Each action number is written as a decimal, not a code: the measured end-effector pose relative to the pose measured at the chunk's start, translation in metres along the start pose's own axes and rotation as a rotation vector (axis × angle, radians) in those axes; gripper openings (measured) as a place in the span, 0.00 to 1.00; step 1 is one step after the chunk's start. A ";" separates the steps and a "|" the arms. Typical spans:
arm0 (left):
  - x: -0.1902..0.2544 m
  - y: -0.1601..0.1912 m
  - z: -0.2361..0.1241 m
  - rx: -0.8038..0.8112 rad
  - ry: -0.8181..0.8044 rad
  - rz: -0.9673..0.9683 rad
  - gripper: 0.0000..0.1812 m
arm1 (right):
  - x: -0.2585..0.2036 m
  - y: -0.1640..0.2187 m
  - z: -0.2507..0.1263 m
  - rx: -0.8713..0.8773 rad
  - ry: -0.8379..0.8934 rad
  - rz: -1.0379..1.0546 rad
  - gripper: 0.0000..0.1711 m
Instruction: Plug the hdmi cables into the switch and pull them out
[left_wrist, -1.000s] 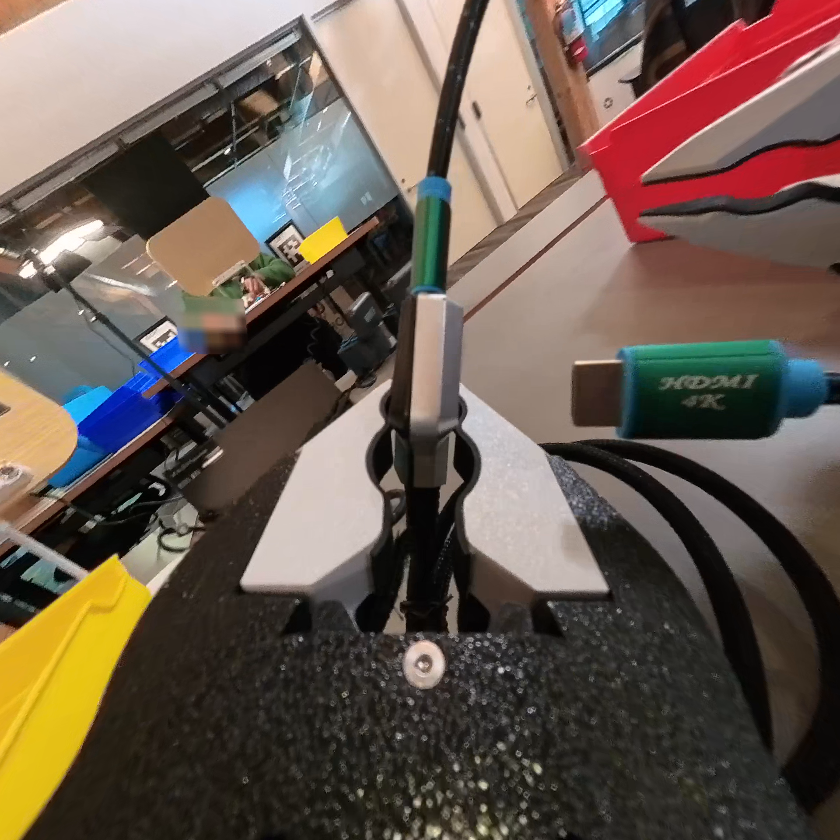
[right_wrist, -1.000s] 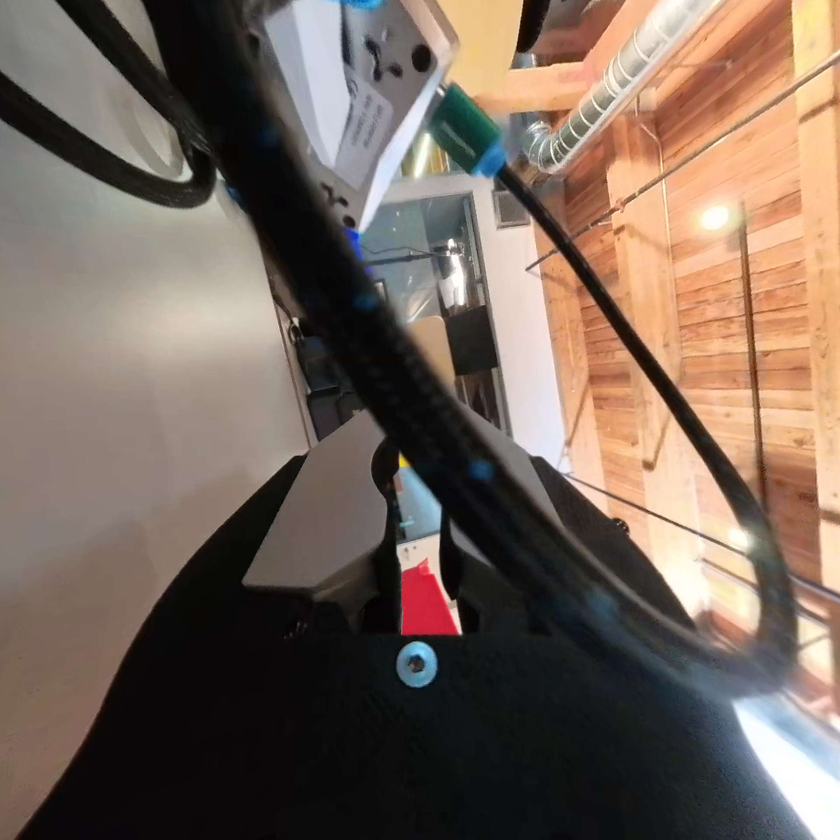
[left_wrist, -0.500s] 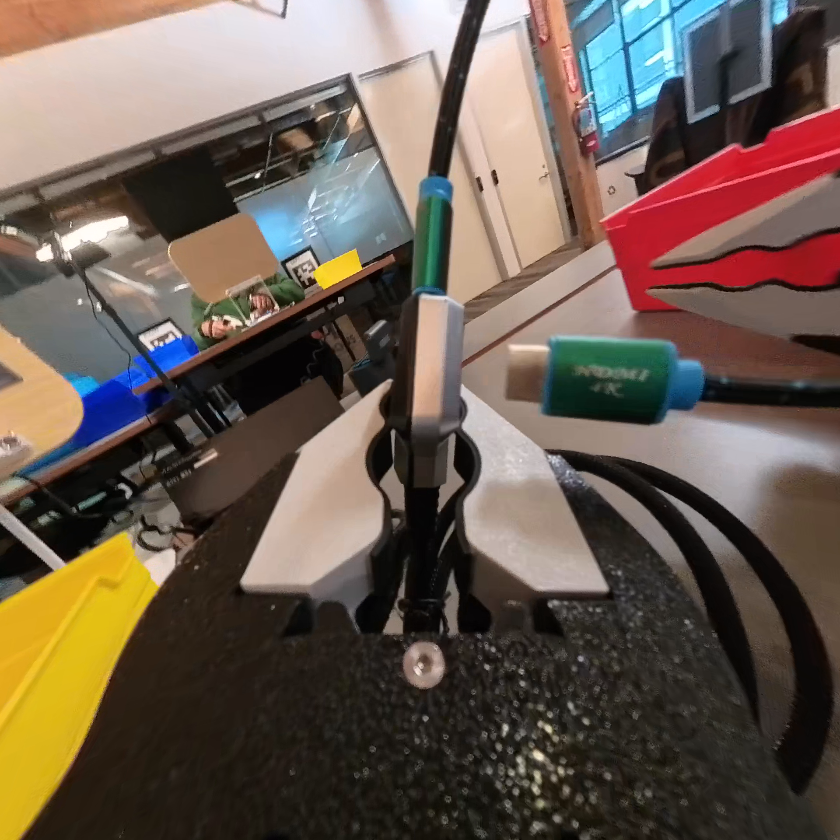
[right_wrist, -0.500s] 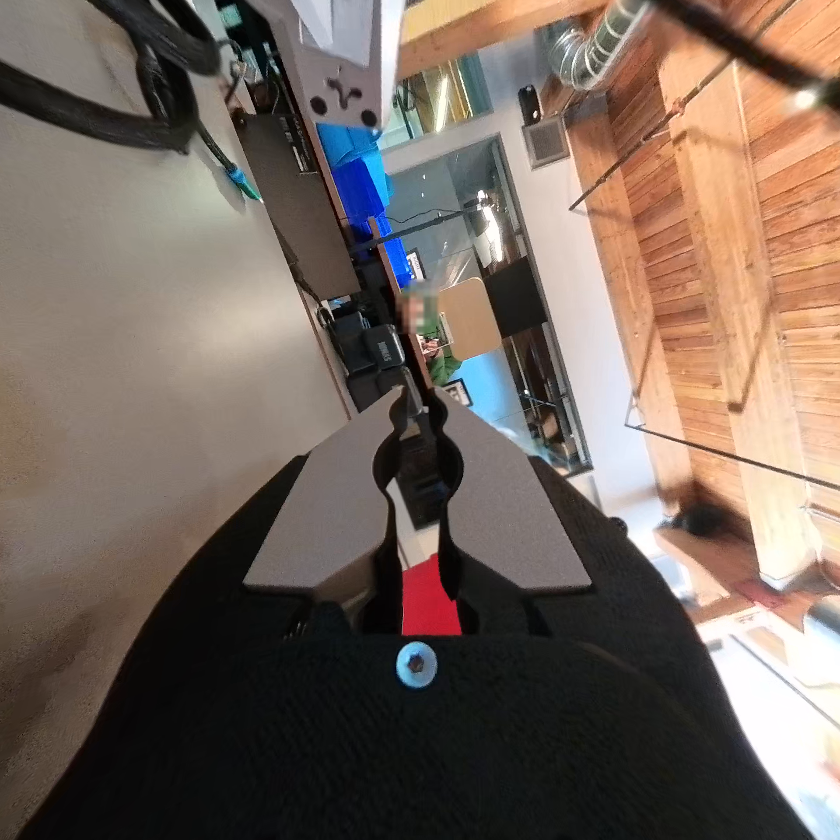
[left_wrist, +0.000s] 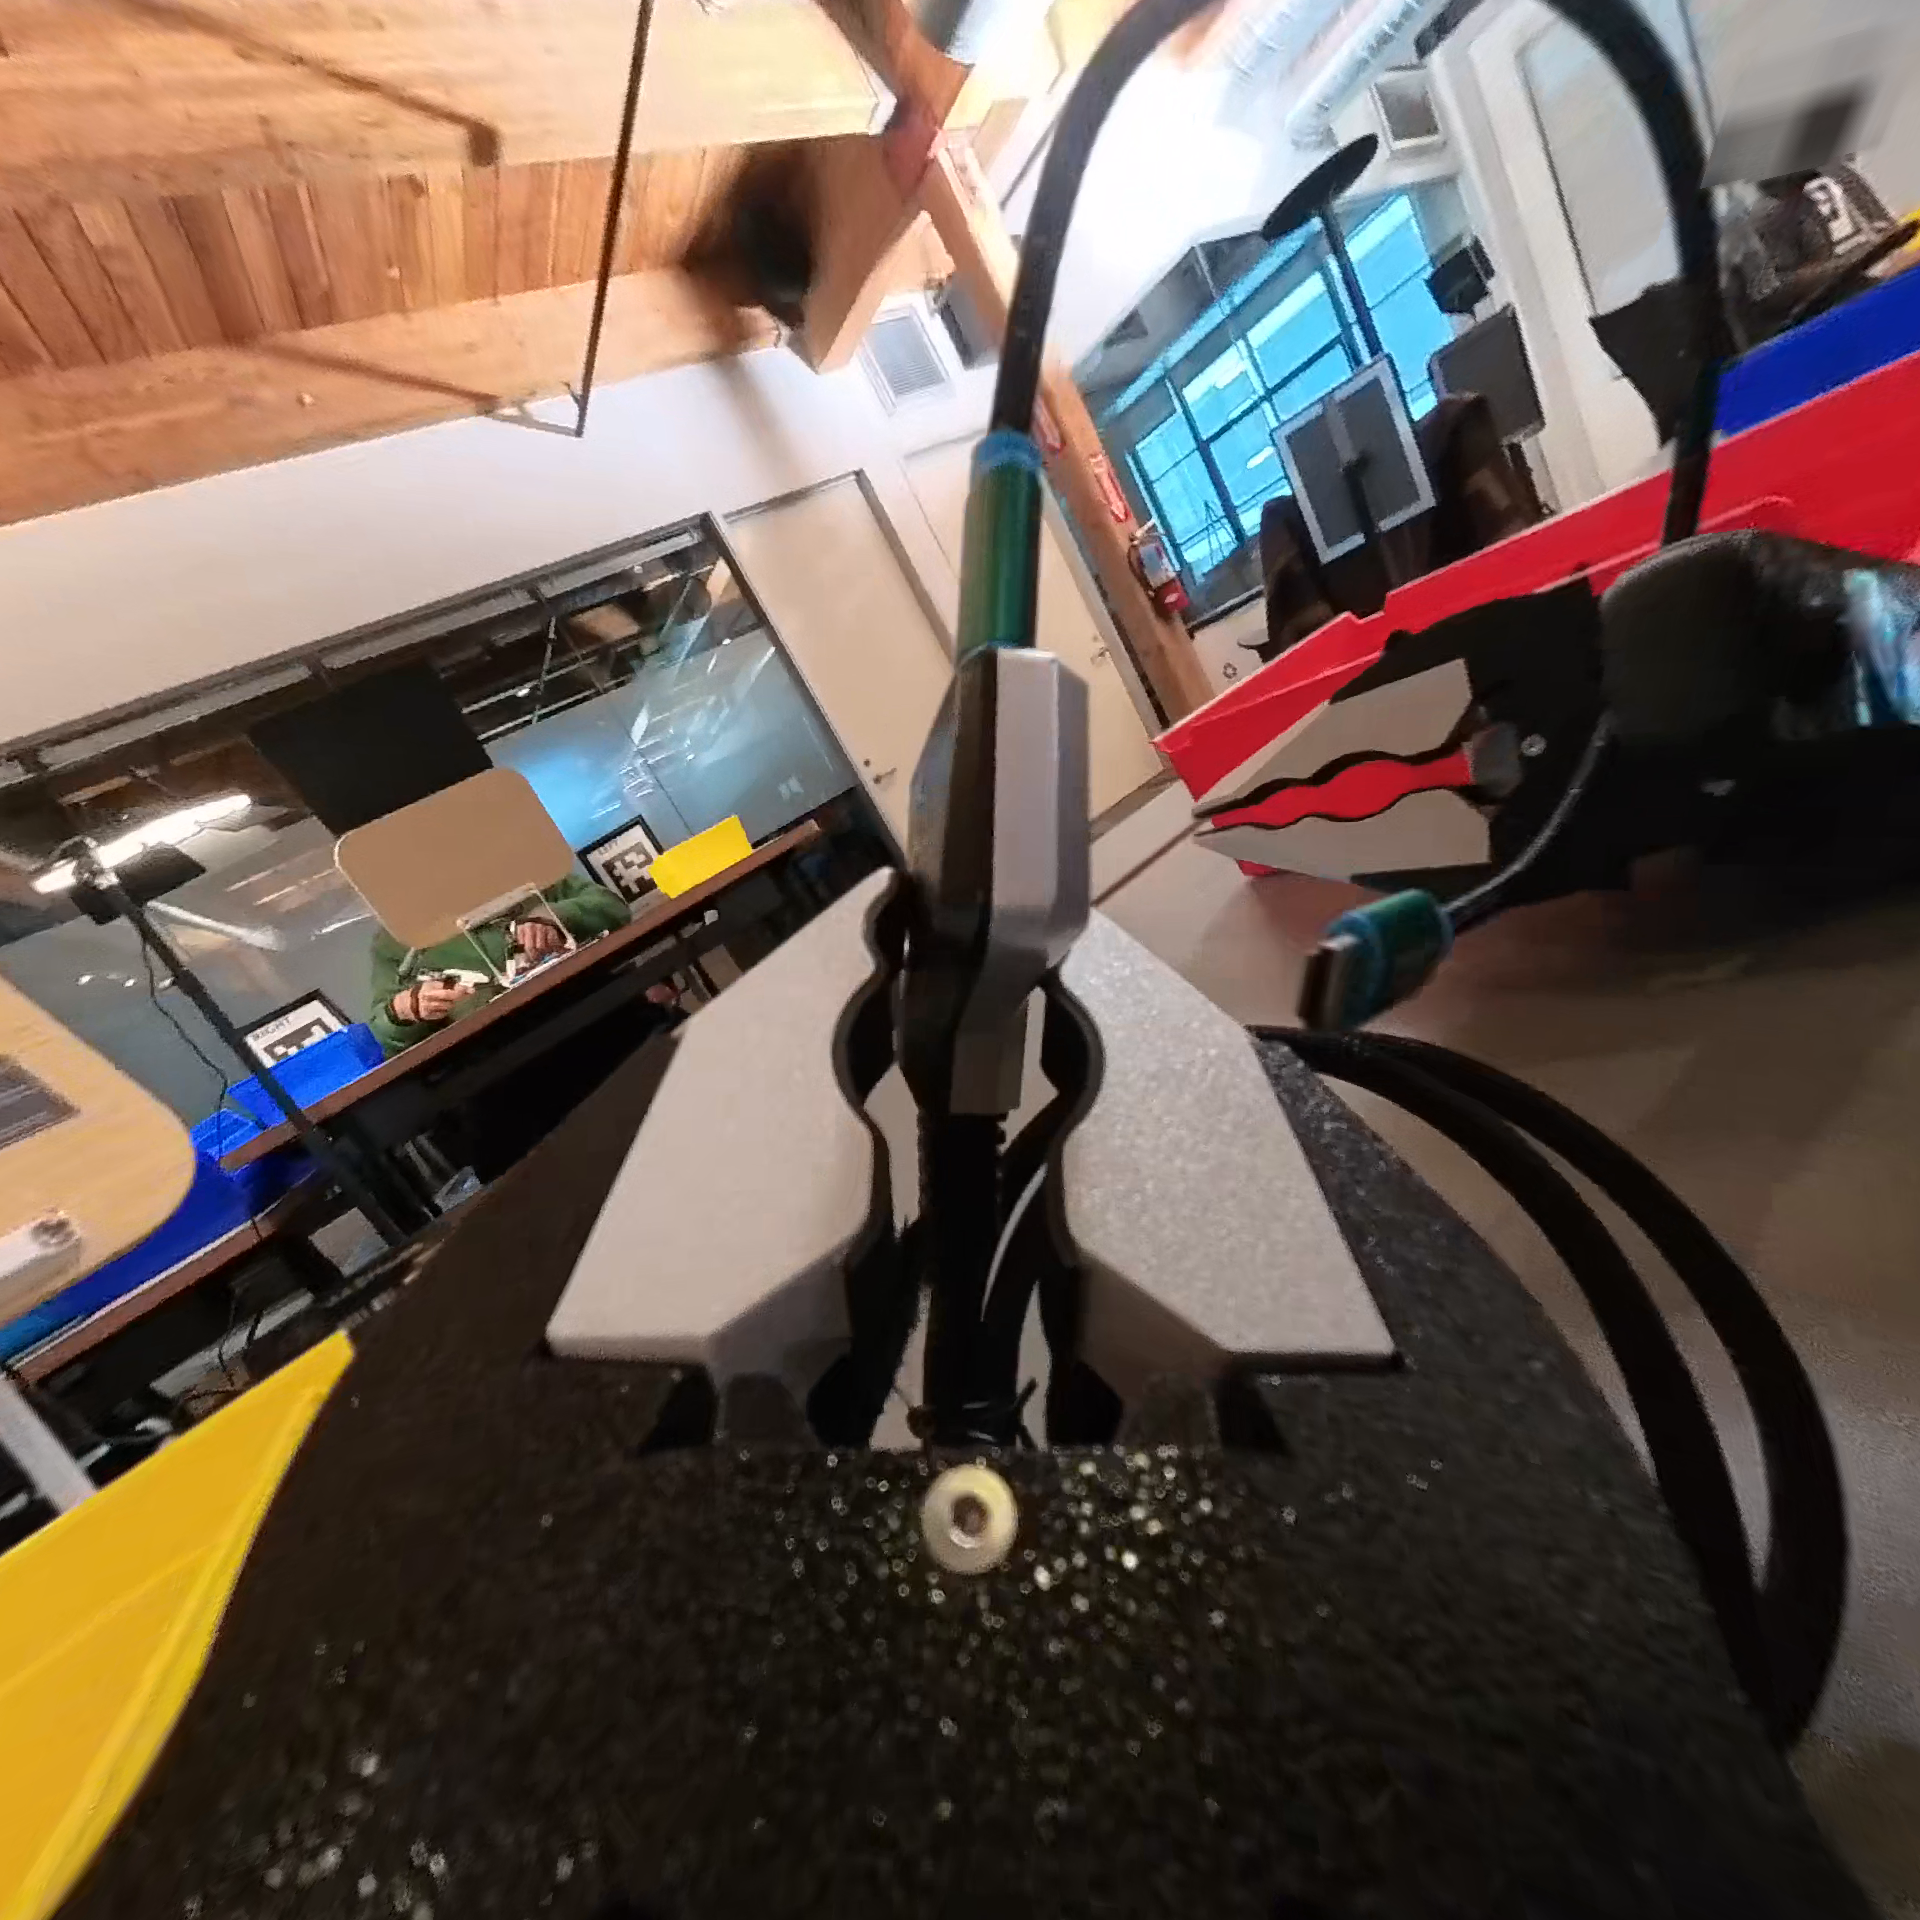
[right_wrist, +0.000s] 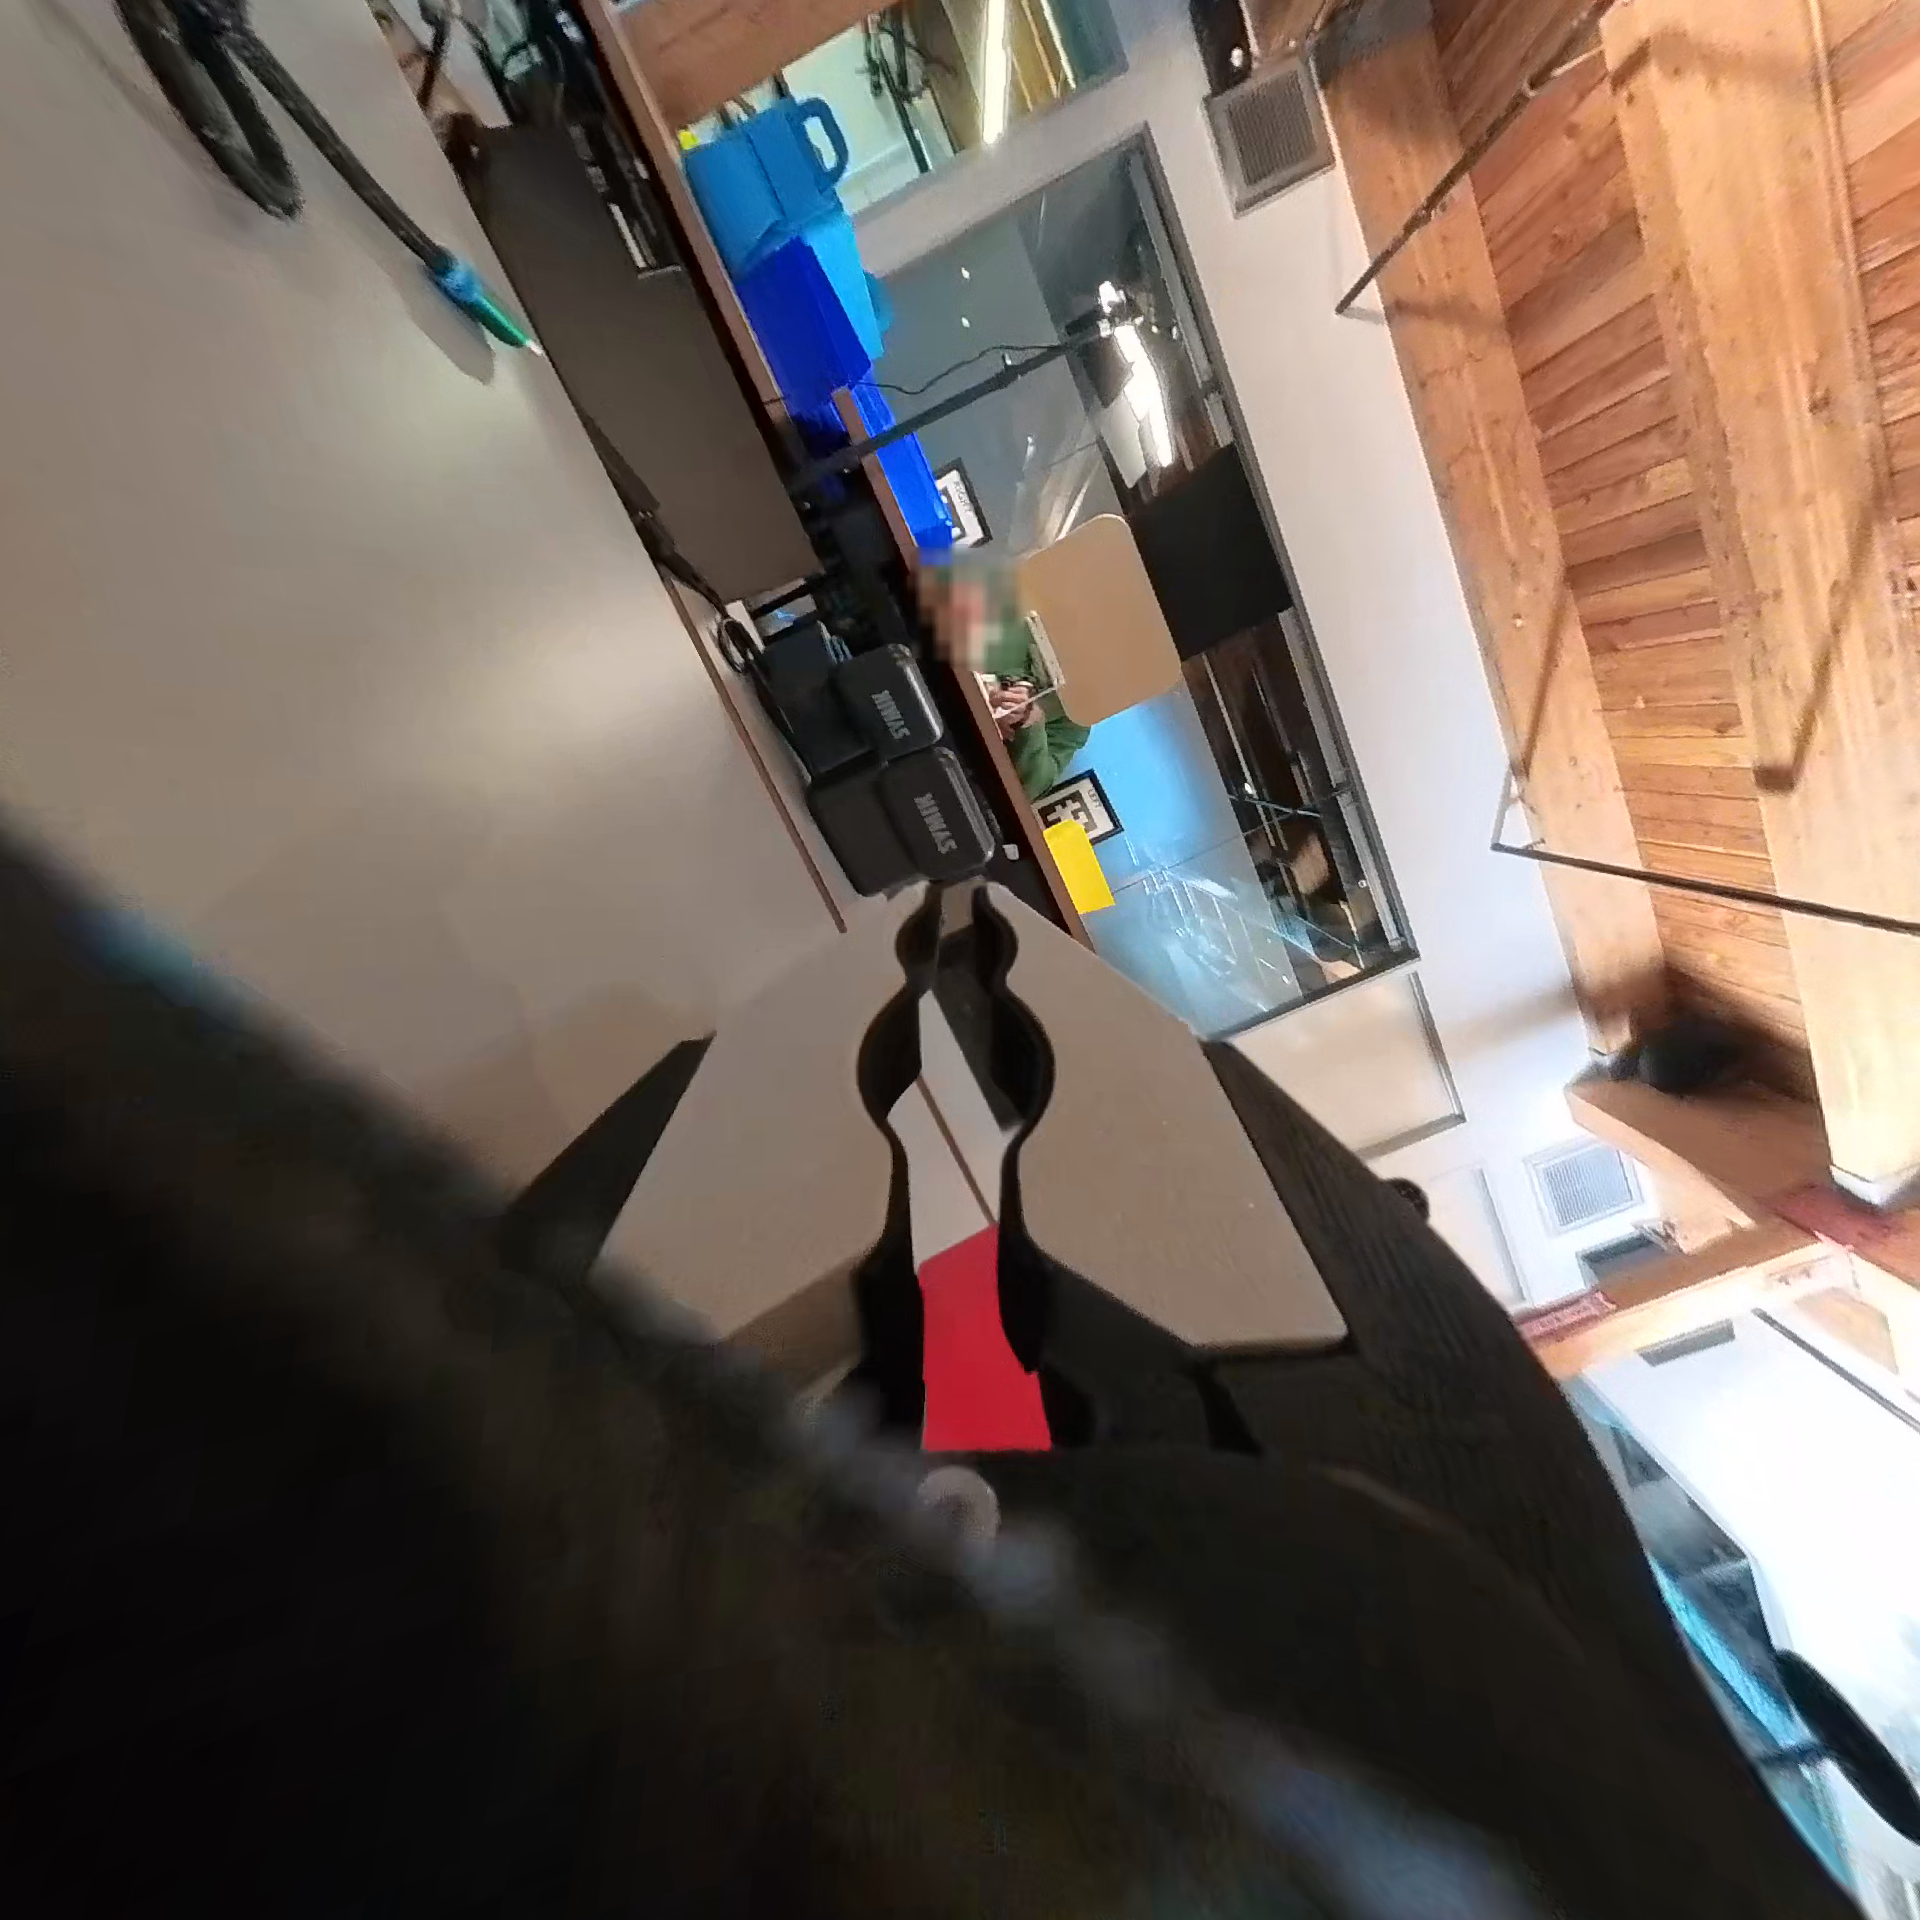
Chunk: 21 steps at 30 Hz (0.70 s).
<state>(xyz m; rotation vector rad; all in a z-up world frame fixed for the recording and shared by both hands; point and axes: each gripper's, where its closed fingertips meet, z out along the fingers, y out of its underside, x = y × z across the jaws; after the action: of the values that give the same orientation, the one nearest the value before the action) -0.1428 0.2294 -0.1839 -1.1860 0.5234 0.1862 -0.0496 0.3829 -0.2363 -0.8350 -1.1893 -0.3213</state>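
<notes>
Left tool: fingers clamped on the grey switch, held edge-on and upright between them. One hdmi cable plug, green body with blue collar, is seated in the top end of the switch; its black cord arcs up and to the right out of frame. More black cable runs down between the fingers below the switch.

Second plug, same green/blue, is free in the air right of the switch, metal tip pointing left-down, not touching the switch. It sits near the right tool, seen farther off at right; that tool's fingertips look nearly together, with nothing visible between them.

Right wrist view: right tool tips close together, nothing gripped between them. Camera is rolled sideways, and a blurred dark shape covers the lower left. Pale surface fills the left; on it, far off, a coil of black cable and another green/blue plug lying flat.

Red bin stands on the surface behind the right tool.
</notes>
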 end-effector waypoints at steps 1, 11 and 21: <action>-0.003 0.000 0.000 0.000 -0.010 -0.014 0.11 | 0.003 0.001 0.001 -0.004 0.015 0.015 0.02; -0.035 -0.005 -0.007 0.029 -0.100 -0.002 0.11 | 0.029 -0.005 0.027 0.062 0.079 0.437 0.15; -0.048 -0.021 -0.016 0.094 -0.125 0.087 0.13 | 0.015 -0.018 0.105 0.083 0.070 0.539 0.16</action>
<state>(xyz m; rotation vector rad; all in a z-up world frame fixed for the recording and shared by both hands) -0.1805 0.2131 -0.1471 -1.0538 0.4691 0.3051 -0.1273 0.4494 -0.2025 -1.0249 -0.8646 0.1380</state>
